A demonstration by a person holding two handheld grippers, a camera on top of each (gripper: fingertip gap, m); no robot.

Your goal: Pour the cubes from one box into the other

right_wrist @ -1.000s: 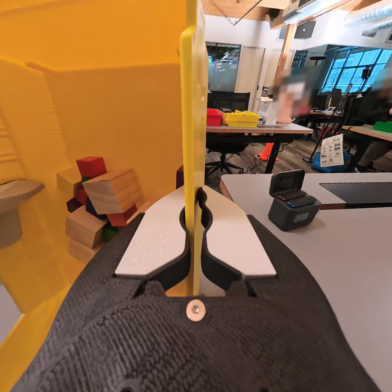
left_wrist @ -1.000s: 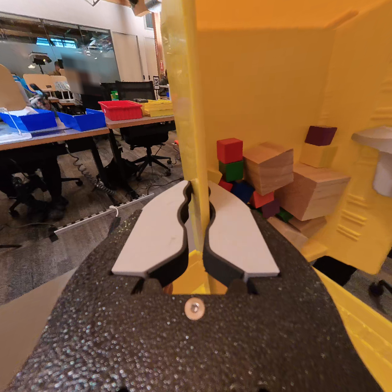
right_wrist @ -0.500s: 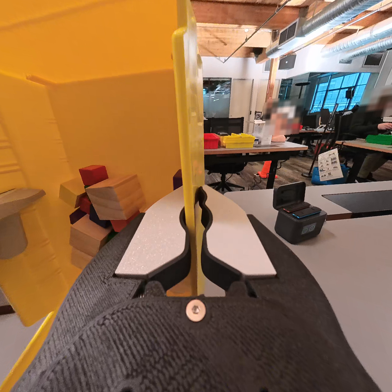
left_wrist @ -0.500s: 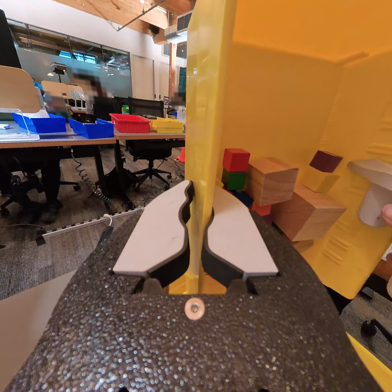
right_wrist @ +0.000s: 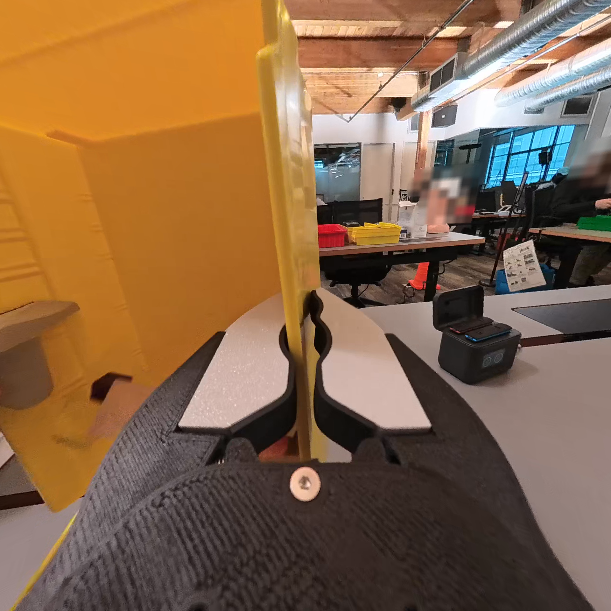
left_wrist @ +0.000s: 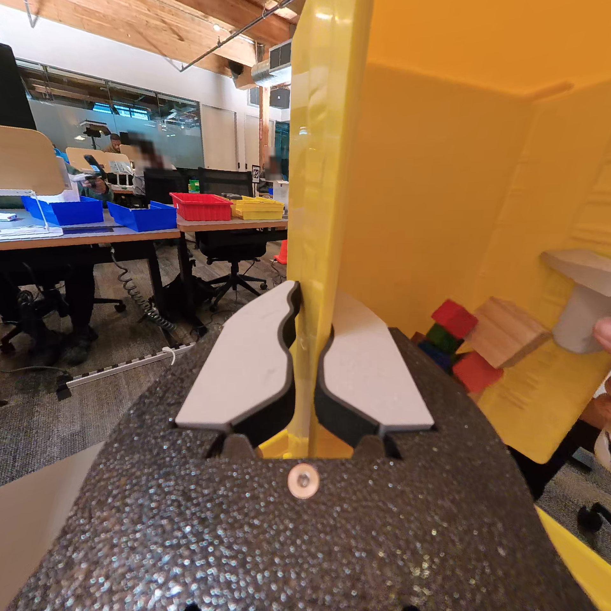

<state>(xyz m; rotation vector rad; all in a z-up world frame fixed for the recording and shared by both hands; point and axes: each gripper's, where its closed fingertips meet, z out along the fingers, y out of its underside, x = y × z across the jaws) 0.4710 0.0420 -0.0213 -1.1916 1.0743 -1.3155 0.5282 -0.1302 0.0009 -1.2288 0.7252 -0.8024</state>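
Note:
I hold a yellow box [left_wrist: 413, 198] up between both grippers, tipped steeply with its opening toward me. My left gripper [left_wrist: 314, 297] is shut on its left wall. My right gripper [right_wrist: 299, 297] is shut on its right wall [right_wrist: 287, 165]. Several cubes lie against the low side: a red cube [left_wrist: 454, 317], a wooden block [left_wrist: 506, 330], a green cube [left_wrist: 441, 337] and another red cube [left_wrist: 476, 372]. In the right wrist view a dark cube [right_wrist: 105, 385] and a blurred wooden block [right_wrist: 122, 406] show. The rim of a second yellow box [left_wrist: 575, 555] lies below.
A grey table [right_wrist: 529, 429] is under my right gripper, with a black open case [right_wrist: 476, 347] on it. Behind stand desks with a red bin [left_wrist: 200, 206], yellow bins [left_wrist: 258, 208] and blue bins [left_wrist: 142, 215], office chairs, an orange cone [right_wrist: 423, 276] and seated people.
Both grippers have risen and tipped the box further. The cubes have slid from a stack in the box's middle down toward its low edge.

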